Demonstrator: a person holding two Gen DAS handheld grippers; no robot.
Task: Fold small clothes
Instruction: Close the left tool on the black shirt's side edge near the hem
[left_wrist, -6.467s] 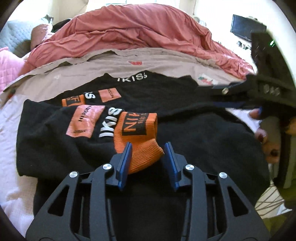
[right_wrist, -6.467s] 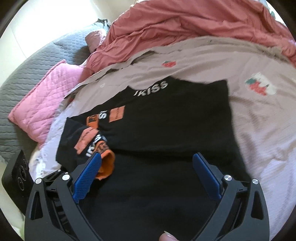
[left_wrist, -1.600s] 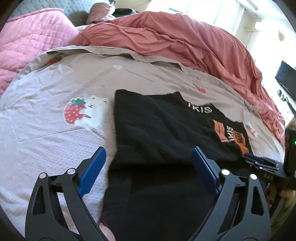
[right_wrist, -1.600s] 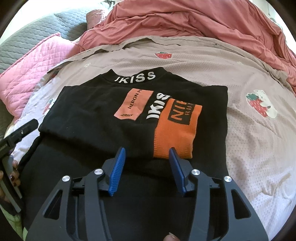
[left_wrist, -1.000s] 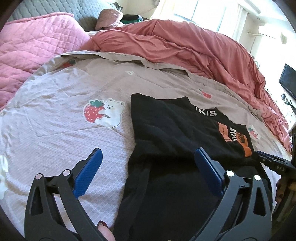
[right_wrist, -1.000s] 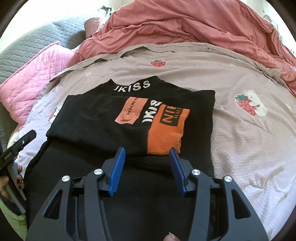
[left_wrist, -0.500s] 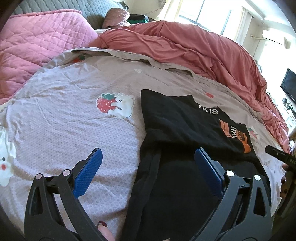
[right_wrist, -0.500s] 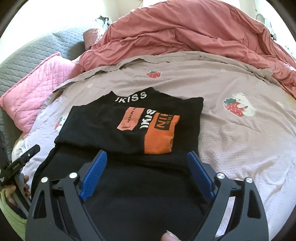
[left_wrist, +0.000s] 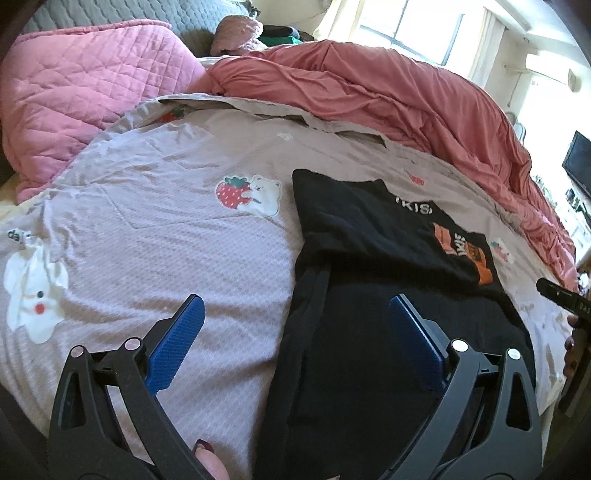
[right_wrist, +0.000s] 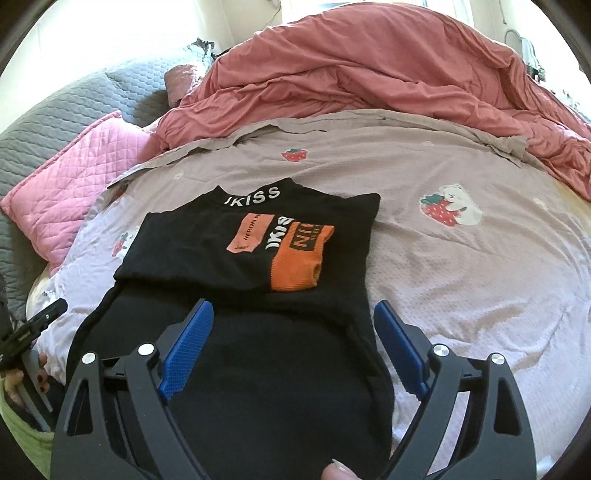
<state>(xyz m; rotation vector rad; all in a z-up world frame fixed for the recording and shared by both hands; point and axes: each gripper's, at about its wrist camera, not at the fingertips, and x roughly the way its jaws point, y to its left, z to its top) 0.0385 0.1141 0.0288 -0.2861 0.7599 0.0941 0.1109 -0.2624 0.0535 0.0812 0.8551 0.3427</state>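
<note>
Right wrist view, nearest first: the right claw (right_wrist: 291, 332) hangs released, its blue fingers spread wide and holding nothing, just above the near part of a black sweater (right_wrist: 255, 369). The left wrist view shows the left claw (left_wrist: 295, 325) equally released and empty, one finger over the sheet, the other over the sweater's left edge.

The sweater lies flat on the bed, on a mauve bed sheet (right_wrist: 480, 277) printed with strawberries and bears. Its sleeves are already folded in across the chest; one orange cuff (right_wrist: 299, 258) rests on top, beside a white-lettered collar (right_wrist: 253, 197) at the far end. The lower body stretches toward the cameras, unfolded.

Judging by its look, the knit is soft, light and limp, with no stiffness; it should sag and drag on the sheet if lifted by a single point. The two near hem corners seem the sensible places to pinch, one per claw, though the hem itself sits hidden beneath the claws.

Farther back, a pink quilted pillow (right_wrist: 74, 173) lies at left and a rumpled salmon duvet (right_wrist: 369, 81) crosses the far side of the bed.
</note>
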